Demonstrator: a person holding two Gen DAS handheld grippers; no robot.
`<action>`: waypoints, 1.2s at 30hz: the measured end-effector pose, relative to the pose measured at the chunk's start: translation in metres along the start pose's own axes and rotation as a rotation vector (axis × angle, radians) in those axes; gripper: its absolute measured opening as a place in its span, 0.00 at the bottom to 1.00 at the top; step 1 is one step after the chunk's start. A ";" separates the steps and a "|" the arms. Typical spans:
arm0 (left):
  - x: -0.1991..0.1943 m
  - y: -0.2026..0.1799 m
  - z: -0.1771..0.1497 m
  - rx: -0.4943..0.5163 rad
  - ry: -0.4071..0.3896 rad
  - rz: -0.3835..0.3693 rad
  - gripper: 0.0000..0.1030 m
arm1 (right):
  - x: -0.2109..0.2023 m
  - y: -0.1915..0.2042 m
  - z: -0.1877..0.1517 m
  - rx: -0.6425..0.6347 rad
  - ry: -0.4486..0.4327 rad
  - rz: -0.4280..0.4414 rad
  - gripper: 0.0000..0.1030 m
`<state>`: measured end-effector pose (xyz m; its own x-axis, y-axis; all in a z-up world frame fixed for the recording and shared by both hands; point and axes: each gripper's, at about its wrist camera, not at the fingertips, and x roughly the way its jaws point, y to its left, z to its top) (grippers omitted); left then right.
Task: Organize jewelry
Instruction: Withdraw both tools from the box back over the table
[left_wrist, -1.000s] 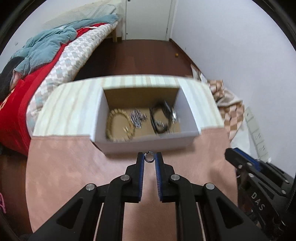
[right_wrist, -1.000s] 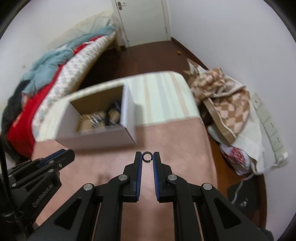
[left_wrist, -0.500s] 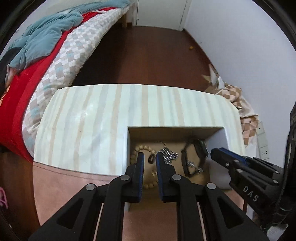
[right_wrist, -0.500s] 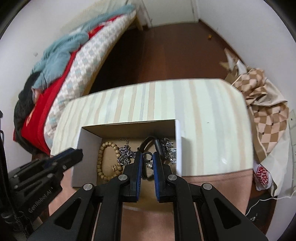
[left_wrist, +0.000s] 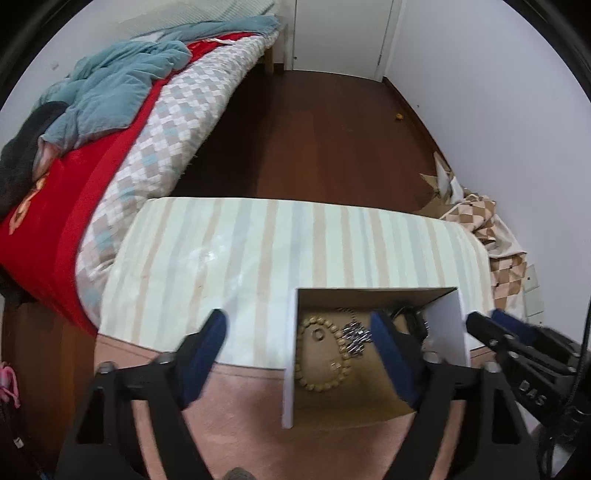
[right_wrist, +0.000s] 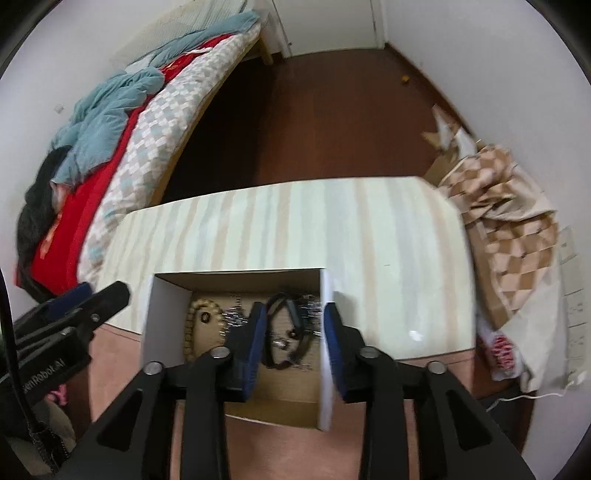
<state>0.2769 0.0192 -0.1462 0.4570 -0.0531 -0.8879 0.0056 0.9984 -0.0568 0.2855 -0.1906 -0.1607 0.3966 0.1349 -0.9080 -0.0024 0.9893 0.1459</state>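
An open white cardboard box (left_wrist: 289, 354) (right_wrist: 325, 354) stands on the table. In it lie a wooden bead bracelet (left_wrist: 325, 384) (right_wrist: 189, 332), a small ring (left_wrist: 317, 334) (right_wrist: 204, 317) inside the bracelet loop, a silver chain (left_wrist: 354, 332) (right_wrist: 232, 318), and a black bracelet (right_wrist: 284, 332). Another small ring (right_wrist: 293, 334) lies by the black bracelet. My left gripper (left_wrist: 299, 325) is open wide above the box, straddling its left wall. My right gripper (right_wrist: 293, 314) is open above the box's right side.
The table has a striped cloth (left_wrist: 258, 251) at the far half and a pink mat (left_wrist: 229, 413) near me. A bed (left_wrist: 110, 129) is at the left. A checkered cloth pile (right_wrist: 506, 229) lies on the floor at the right.
Both grippers have opened. The small rings they held now lie in the box. The left gripper opened much wider than the right.
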 end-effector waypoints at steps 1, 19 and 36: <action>-0.002 0.002 -0.004 -0.002 -0.004 0.011 0.93 | -0.003 0.001 -0.004 -0.004 -0.004 -0.017 0.54; -0.059 -0.006 -0.076 -0.006 -0.055 0.086 1.00 | -0.069 0.001 -0.082 -0.026 -0.059 -0.219 0.96; -0.211 -0.020 -0.134 0.010 -0.236 0.043 1.00 | -0.242 0.016 -0.150 -0.023 -0.305 -0.221 0.96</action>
<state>0.0613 0.0079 -0.0188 0.6525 -0.0051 -0.7578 -0.0100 0.9998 -0.0154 0.0519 -0.1995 0.0029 0.6453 -0.1010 -0.7572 0.0945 0.9942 -0.0521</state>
